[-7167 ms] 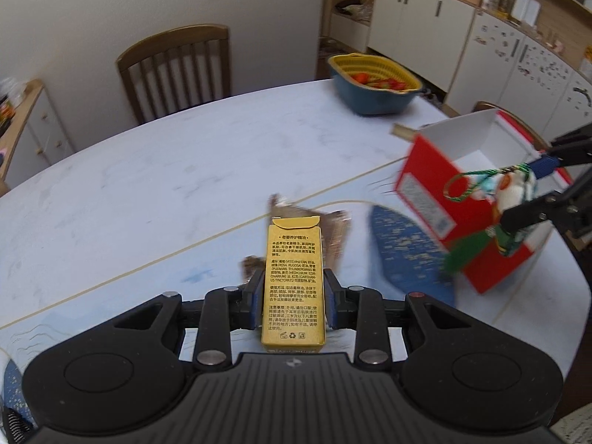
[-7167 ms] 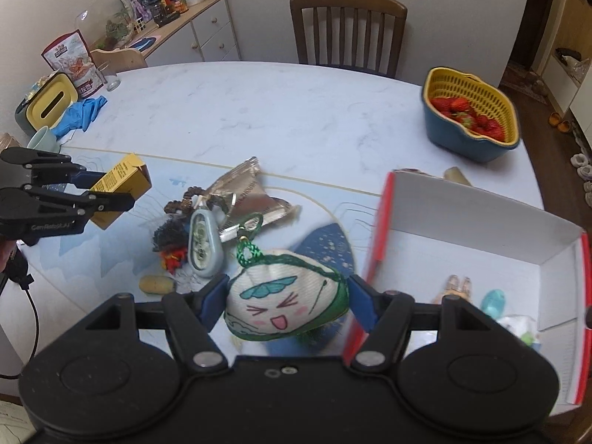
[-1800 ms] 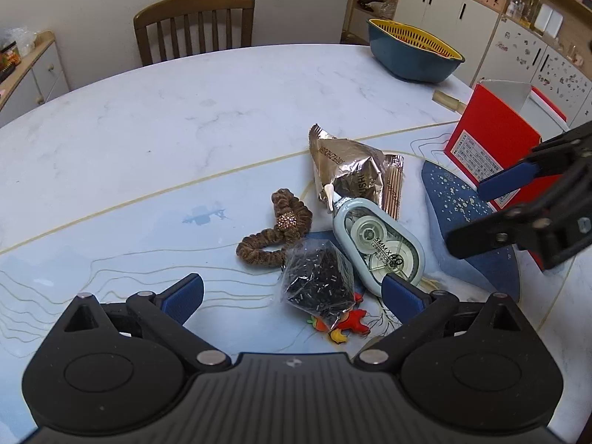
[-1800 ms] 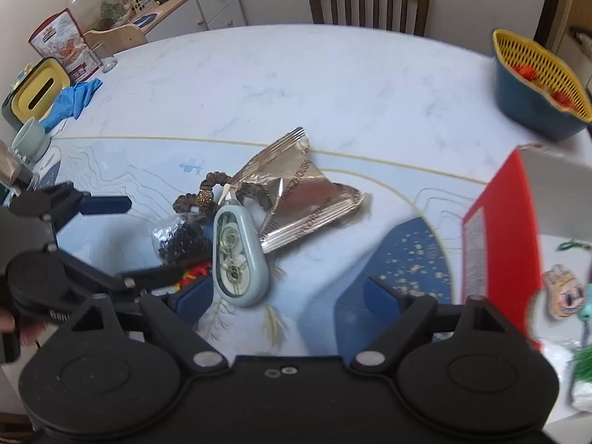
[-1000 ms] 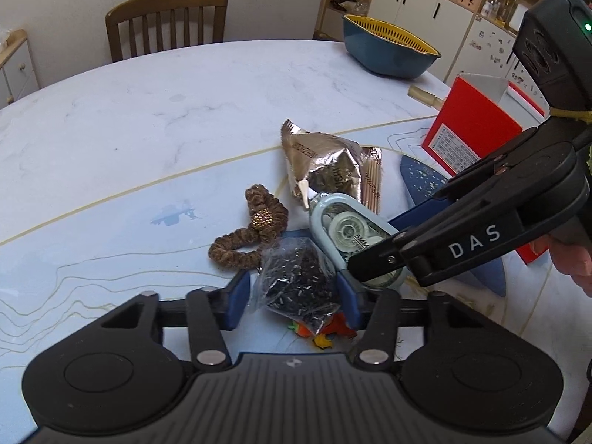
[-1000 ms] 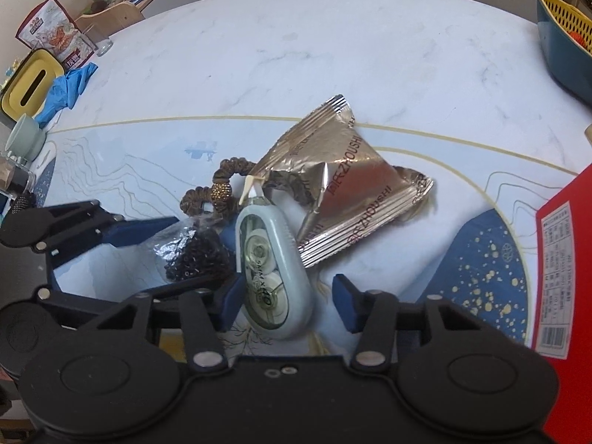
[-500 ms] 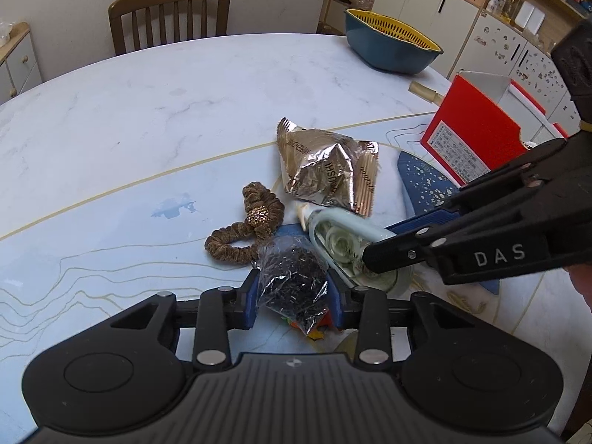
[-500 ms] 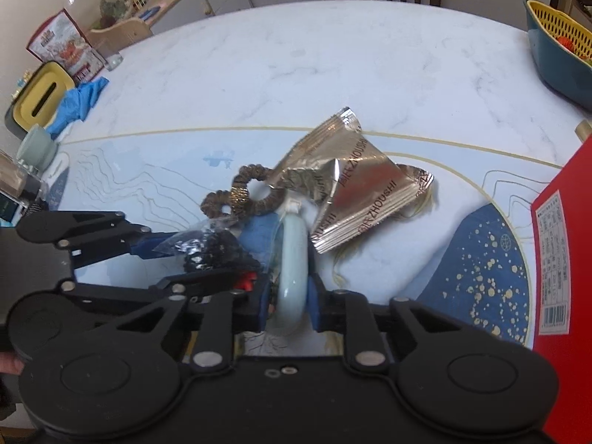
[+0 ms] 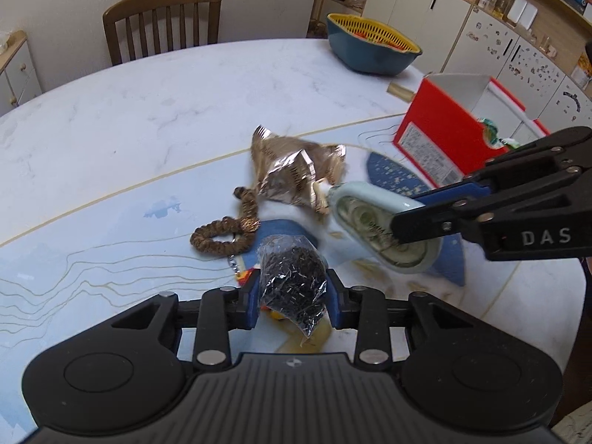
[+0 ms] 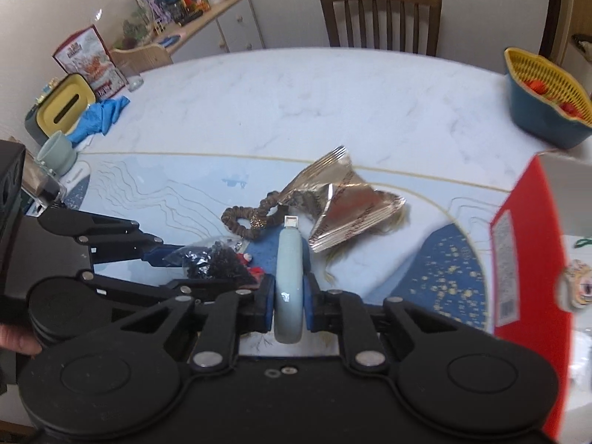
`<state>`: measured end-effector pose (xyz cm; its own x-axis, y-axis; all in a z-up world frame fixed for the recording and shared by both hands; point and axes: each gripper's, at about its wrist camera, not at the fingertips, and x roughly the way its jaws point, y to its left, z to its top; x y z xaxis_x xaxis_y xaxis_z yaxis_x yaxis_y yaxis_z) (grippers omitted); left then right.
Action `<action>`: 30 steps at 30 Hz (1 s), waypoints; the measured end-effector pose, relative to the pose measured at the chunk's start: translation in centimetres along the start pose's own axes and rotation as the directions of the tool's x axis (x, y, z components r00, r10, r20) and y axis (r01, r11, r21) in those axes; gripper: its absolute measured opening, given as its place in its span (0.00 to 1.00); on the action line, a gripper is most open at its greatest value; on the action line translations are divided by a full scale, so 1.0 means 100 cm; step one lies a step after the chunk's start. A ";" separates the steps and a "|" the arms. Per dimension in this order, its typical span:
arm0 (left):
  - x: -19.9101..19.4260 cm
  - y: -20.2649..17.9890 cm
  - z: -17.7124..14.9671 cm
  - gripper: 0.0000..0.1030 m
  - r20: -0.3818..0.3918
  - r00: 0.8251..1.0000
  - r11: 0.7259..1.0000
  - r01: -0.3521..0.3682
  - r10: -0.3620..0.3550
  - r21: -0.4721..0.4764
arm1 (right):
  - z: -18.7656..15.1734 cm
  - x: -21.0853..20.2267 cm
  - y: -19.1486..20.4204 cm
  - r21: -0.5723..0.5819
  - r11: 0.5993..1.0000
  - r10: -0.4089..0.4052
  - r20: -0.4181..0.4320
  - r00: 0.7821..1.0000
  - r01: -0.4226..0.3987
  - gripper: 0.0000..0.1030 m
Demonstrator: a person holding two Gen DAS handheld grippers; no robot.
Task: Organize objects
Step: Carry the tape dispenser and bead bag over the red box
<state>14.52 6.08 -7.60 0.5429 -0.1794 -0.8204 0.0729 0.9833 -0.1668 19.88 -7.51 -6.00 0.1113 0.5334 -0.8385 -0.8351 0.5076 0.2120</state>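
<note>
My left gripper [image 9: 292,301] is shut on a clear bag of black beads [image 9: 292,277], raised a little off the table. My right gripper [image 10: 290,301] is shut on a pale green correction-tape dispenser [image 10: 290,273], held on edge with its tip pointing away; the dispenser [image 9: 381,229] also shows in the left wrist view, lifted and tilted. On the table lie a gold foil packet [image 9: 292,170], a brown scrunchie [image 9: 222,236] and a small red and yellow toy [image 10: 255,270]. The red box [image 9: 444,137] stands open at the right.
A blue and yellow colander [image 9: 373,48] with red fruit sits at the far side. A wooden chair [image 9: 162,22] stands behind the table. A tissue box [image 10: 59,107], blue cloth [image 10: 100,114] and cup [image 10: 55,155] crowd the left edge in the right wrist view.
Both grippers closed on their objects and rose: the left lifted the bead bag, the right turned the tape dispenser on edge and raised it off the table.
</note>
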 end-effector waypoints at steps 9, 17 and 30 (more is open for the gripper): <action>-0.030 -0.047 0.026 0.33 0.034 0.999 0.999 0.017 -0.018 0.040 | -0.008 -0.063 -0.030 0.013 1.000 -0.006 0.069 0.998 0.005 0.14; -0.032 -0.105 0.054 0.33 0.061 0.997 0.993 0.043 -0.050 0.109 | -0.013 -0.103 -0.075 0.045 0.998 -0.041 0.125 0.991 0.036 0.14; 0.006 -0.195 0.100 0.33 0.061 0.995 0.985 0.063 -0.074 0.161 | -0.027 -0.142 -0.177 0.123 0.987 -0.124 0.161 0.979 0.104 0.14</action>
<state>21.77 -12.88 0.62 0.5863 -0.2490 -0.7709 0.2407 0.9622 -0.1278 31.57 -25.88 0.76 0.2992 0.5686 -0.7663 -0.7462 0.6399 0.1835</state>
